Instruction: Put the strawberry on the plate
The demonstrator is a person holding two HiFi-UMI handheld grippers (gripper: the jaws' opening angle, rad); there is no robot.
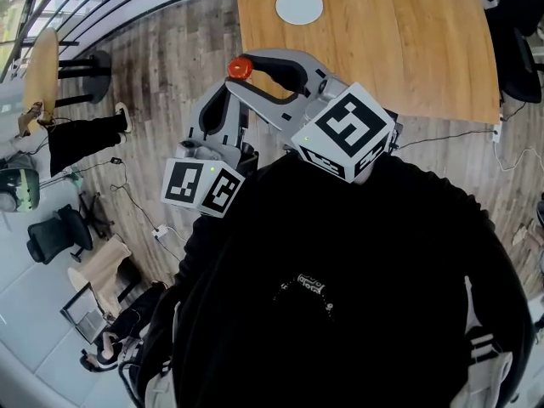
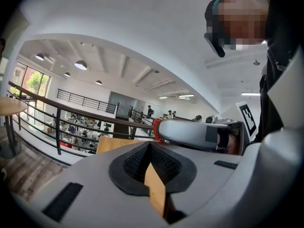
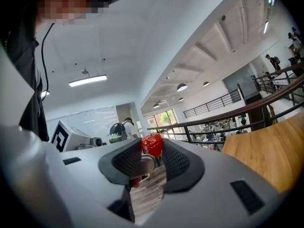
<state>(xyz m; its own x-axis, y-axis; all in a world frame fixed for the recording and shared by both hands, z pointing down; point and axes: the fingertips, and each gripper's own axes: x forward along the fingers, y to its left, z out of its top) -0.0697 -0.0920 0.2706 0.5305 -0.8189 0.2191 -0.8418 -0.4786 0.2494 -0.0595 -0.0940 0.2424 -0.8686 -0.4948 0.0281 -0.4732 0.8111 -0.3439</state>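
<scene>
The red strawberry (image 1: 240,66) is pinched at the tips of my right gripper (image 1: 246,74), which is held up over the wooden floor just off the table's near left corner. In the right gripper view the strawberry (image 3: 152,145) sits between the two dark pads, with the right gripper (image 3: 151,152) shut on it. The white round plate (image 1: 299,6) lies on the wooden table (image 1: 382,49), beyond the strawberry. My left gripper (image 1: 223,109) is just below and left of the right one, and its pads (image 2: 142,160) meet with nothing between them. The strawberry (image 2: 156,129) also shows there.
A person in black fills the lower head view. The wooden table (image 3: 266,146) lies to the right of the right gripper. A railing (image 2: 57,110) and a lower hall lie beyond. Chairs (image 1: 55,236) and a round stool (image 1: 41,70) stand at the left.
</scene>
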